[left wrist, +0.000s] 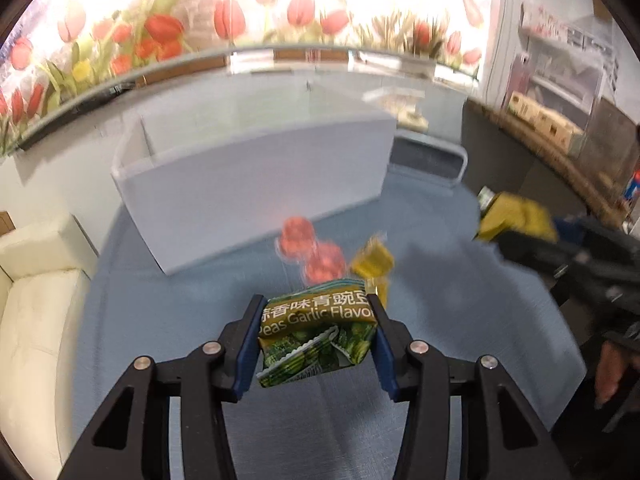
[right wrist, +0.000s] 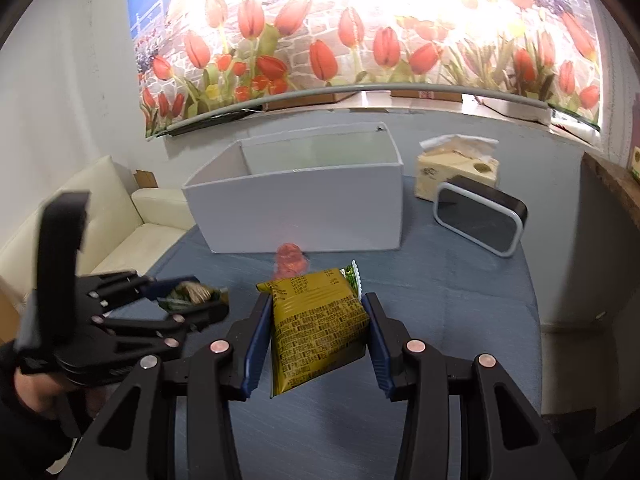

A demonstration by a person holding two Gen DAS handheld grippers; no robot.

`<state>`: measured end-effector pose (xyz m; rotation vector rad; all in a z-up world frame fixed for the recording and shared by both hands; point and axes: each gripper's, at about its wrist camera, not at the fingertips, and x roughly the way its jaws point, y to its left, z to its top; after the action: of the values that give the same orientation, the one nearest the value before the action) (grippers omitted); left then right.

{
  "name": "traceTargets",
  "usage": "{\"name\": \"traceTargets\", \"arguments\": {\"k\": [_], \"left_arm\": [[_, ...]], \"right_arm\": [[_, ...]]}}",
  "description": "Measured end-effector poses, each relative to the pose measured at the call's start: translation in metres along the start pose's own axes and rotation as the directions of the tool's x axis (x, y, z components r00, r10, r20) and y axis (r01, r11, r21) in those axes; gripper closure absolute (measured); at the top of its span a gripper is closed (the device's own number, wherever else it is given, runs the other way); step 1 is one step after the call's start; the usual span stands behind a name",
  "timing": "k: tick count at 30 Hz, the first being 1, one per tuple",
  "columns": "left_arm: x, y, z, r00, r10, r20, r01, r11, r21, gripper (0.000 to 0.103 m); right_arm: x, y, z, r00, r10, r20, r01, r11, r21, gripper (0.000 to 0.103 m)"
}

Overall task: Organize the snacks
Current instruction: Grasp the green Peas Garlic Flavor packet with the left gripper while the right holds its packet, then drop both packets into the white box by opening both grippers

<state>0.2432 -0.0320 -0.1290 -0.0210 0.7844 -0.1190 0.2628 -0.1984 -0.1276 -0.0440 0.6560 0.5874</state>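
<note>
My left gripper [left wrist: 316, 340] is shut on a green garlic-flavour pea packet [left wrist: 316, 340] and holds it above the blue cloth. My right gripper [right wrist: 316, 336] is shut on a yellow-backed snack packet [right wrist: 316, 328]; it also shows in the left wrist view [left wrist: 514, 216] at the right. The left gripper [right wrist: 192, 296] with its green packet shows at the left in the right wrist view. A white open box [right wrist: 296, 212] stands behind both. Red wrapped snacks [left wrist: 310, 246] and a small yellow packet [left wrist: 372, 262] lie on the cloth before the box.
A black clock with a white frame [right wrist: 480, 216] and a tissue pack [right wrist: 456, 168] stand right of the box. A cream sofa [right wrist: 100, 216] is at the left. A tulip poster [right wrist: 360, 40] covers the back wall. A wooden shelf edge [left wrist: 536, 136] runs at the right.
</note>
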Motion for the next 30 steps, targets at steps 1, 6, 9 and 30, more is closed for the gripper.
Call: {"name": "traceTargets", "arguments": {"k": [1,6,9,30], "left_arm": [[-0.007,0.003,0.008,1.0,0.003,0.016,-0.003,1.0,-0.002,0.05],[-0.028,0.028,0.052,0.997,0.004,0.08,-0.001,0.999,-0.041,0.05],[-0.033,0.044,0.081,0.994,0.023,0.111,-0.018,0.999,-0.051,0.05],[0.077,0.118,0.166,0.997,0.064,0.04,-0.06,0.993,-0.102,0.0]], "right_arm": [[0.001,0.002,0.004,1.0,0.002,0.006,-0.002,1.0,-0.003,0.055],[0.01,0.006,0.038,0.999,-0.002,0.046,0.002,1.0,-0.001,0.055],[0.025,0.003,0.067,0.998,0.002,0.058,-0.002,1.0,0.003,0.055],[0.158,-0.034,0.158,0.99,-0.135,-0.04,0.134,0.991,-0.012,0.008]]}}
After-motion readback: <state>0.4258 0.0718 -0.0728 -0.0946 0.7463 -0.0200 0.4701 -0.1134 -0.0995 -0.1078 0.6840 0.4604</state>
